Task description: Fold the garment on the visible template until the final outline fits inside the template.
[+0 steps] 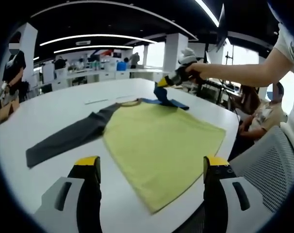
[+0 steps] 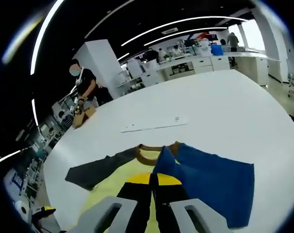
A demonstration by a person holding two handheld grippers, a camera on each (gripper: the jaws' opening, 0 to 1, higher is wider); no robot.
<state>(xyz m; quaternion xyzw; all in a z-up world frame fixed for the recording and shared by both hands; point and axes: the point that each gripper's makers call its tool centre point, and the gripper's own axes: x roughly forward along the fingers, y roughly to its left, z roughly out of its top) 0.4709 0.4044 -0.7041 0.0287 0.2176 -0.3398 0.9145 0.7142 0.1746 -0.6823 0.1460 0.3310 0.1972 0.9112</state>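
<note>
**Right gripper pinches the blue sleeve while the left waits apart**

In the left gripper view we see the garment (image 1: pixel 161 145) spread on the white table (image 1: pixel 55 109): a yellow-green body at centre, a dark grey sleeve (image 1: pixel 64 138) stretching toward 9 o'clock, and a blue sleeve (image 1: pixel 169 100) at about 1 o'clock. Our left gripper (image 1: pixel 152 170) stands with its yellow-tipped jaws wide apart at 6 o'clock, holding nothing, the hem of the garment between them. The right gripper (image 1: pixel 162 87) comes in from 2 o'clock in a person's hand (image 1: pixel 195 68), its tip on the blue sleeve, part of which rises off the table.

In the right gripper view our right gripper (image 2: pixel 153 182) has its jaws together, clamped on the edge of the blue sleeve (image 2: pixel 210 179), which runs off toward 4 o'clock. The brown collar (image 2: pixel 149 153) lies just above the jaws, the grey sleeve (image 2: pixel 101 170) toward 9 o'clock. A thin white strip (image 2: pixel 154 124) lies on the table at 12 o'clock; any marks on it are too small for us to read
</note>
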